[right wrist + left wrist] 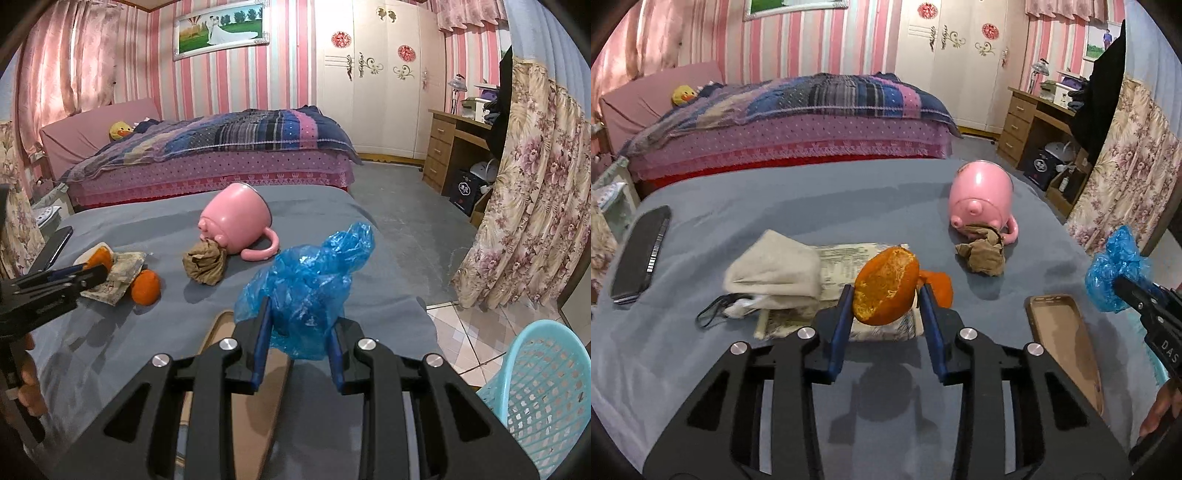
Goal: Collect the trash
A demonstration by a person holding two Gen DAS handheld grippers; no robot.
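My left gripper (886, 295) is shut on an orange peel (886, 288), held just above the grey table (849, 192). It also shows in the right wrist view (98, 258). A second orange peel piece (146, 287) lies on the table beside it. My right gripper (300, 325) is shut on a crumpled blue plastic bag (310, 284), held above the table's right part; the bag also shows in the left wrist view (1115, 273). A crumpled brown paper ball (982, 253) lies against a tipped pink mug (982, 192).
A folded newspaper (846, 258), a beige cloth (775, 266) and a black phone (642, 254) lie on the table's left. A brown phone case (1067, 343) lies at the right. A light blue mesh basket (543, 395) stands on the floor, lower right. A bed stands behind.
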